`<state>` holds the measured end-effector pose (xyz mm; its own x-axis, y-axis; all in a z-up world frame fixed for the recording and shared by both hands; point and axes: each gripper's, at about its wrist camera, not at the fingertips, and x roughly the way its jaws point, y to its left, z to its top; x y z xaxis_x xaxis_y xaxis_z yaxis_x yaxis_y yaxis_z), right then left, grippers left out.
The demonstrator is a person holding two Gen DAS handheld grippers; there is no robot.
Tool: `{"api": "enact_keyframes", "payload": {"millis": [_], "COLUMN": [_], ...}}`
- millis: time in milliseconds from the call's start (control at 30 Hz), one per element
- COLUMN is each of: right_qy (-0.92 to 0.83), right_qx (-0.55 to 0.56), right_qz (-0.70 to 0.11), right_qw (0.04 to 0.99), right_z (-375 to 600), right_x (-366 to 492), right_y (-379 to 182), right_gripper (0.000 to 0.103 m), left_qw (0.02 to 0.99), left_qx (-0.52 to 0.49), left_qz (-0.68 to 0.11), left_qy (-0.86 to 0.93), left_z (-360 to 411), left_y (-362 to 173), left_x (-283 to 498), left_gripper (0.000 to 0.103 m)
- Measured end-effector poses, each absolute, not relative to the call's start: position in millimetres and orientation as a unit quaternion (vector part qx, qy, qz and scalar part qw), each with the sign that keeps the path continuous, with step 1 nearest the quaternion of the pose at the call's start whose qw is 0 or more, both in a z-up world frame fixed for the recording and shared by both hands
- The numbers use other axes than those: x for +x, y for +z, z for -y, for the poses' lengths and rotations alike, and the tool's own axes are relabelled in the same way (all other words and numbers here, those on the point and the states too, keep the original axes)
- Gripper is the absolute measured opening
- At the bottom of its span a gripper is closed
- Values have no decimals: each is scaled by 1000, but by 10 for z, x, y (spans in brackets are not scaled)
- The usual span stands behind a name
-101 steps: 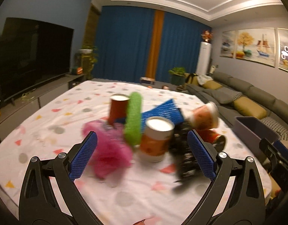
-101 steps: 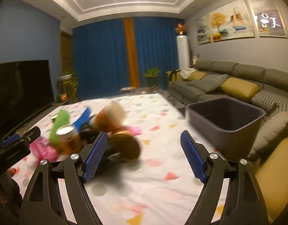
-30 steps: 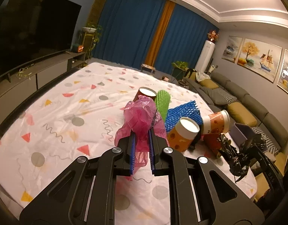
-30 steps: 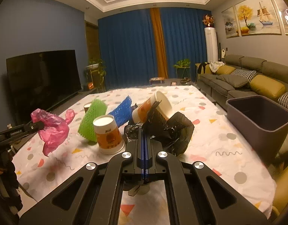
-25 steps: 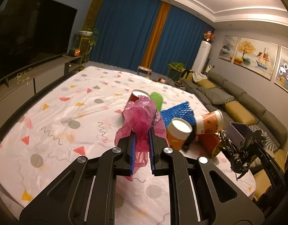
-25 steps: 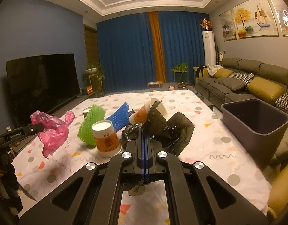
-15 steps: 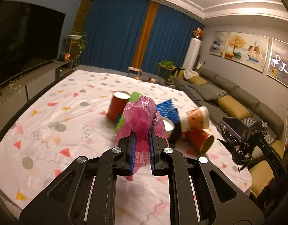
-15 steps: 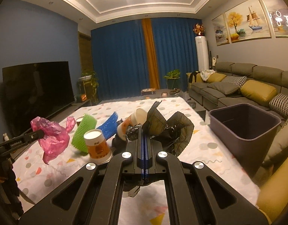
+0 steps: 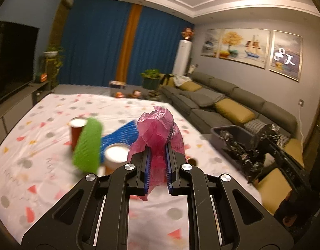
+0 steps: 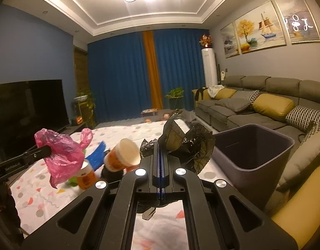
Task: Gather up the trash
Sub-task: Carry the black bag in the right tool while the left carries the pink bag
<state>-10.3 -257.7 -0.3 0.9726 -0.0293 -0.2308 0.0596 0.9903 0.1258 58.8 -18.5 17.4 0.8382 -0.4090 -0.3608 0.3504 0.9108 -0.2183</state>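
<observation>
My left claw (image 9: 157, 166) pinches the pink bag (image 9: 157, 131), held above the table (image 9: 45, 112). My right claw (image 10: 160, 166) is pressed together on the black bag (image 10: 189, 141), with the bin (image 10: 253, 152) at my two o'clock. Cups (image 10: 123, 154) lie at ten o'clock.

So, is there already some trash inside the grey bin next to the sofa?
No, the grey bin looks empty inside in the right wrist view; only its bare dark walls show.
</observation>
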Motion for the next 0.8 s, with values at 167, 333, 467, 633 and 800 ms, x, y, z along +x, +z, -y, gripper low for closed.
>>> {"api": "enact_keyframes", "payload": {"millis": [167,333,467,633,800], "right_qy": [-62,-103,-129,-154,-163], "right_qx": [59,59,52,49,59], "right_qz": [-97,-84,-80,-77,-88], "right_qw": [992,989,987,984,981], "right_z": [2831,3113,3274,3510,3754], "right_x": [-90,16,152,313,497], "right_y": [85,140,125,51,-52], "right_gripper": [2,2,2,2,2], "left_qw": [949,939,931,923,914], "left_qx": [-53,-48,-51,-51,-55], "left_qz": [-181,-168,-166,-172,-184], "left_qy": [-253,-298,-322,-341,-356], "left_z": [655,1154,1457,1807,2091], "left_y": [320,411,415,363,276], "left_x": [701,854,1003,1198,1411], "left_gripper": [12,12,12,12,12]}}
